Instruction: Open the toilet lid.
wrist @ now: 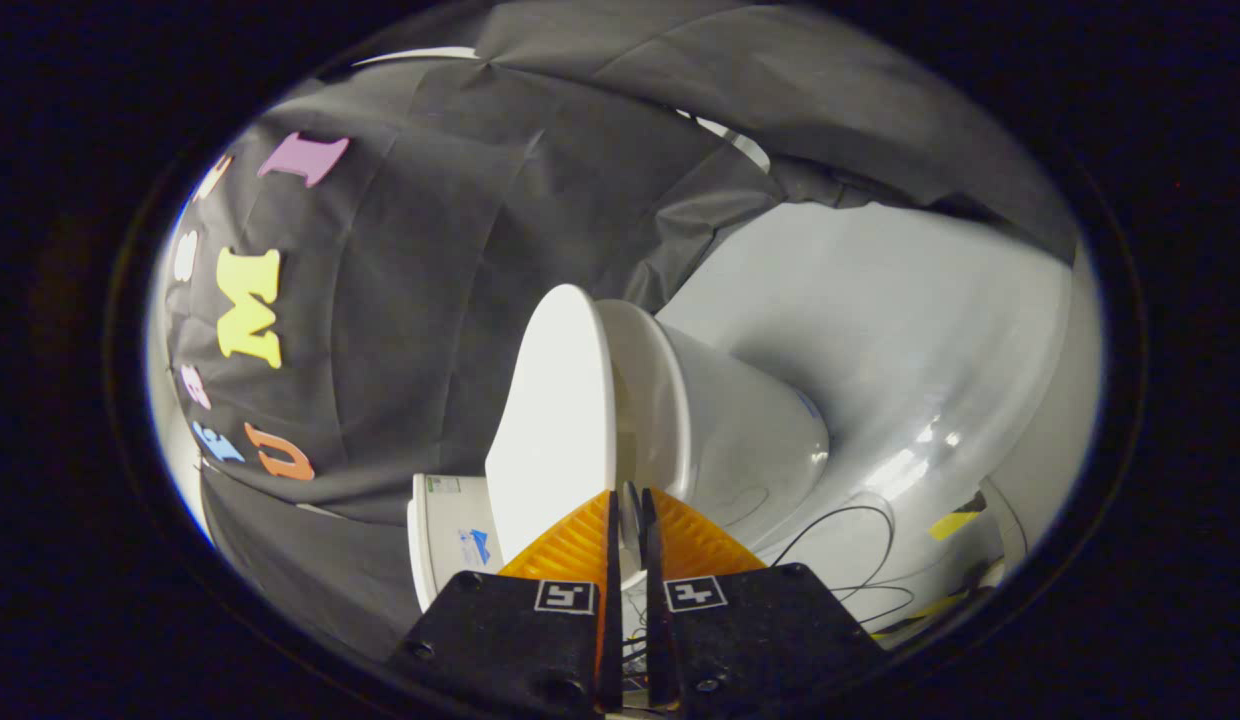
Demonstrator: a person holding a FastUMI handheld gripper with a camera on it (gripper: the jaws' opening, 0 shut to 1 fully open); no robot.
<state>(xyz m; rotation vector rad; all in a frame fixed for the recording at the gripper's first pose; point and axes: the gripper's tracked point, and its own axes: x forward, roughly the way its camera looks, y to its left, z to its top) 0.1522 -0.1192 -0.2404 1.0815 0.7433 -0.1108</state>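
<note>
Black cloth wall point(460, 250) behind; white toilet lid point(555, 420) raised off seat point(660, 400); gripper point(628, 505) jaws nearly together, pinching lid edge.

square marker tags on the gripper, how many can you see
2. One square marker tag sits on the body behind one finger, the other on the body behind the other finger, either side of the narrow gap where the gripper pinches the toilet lid edge.
</note>
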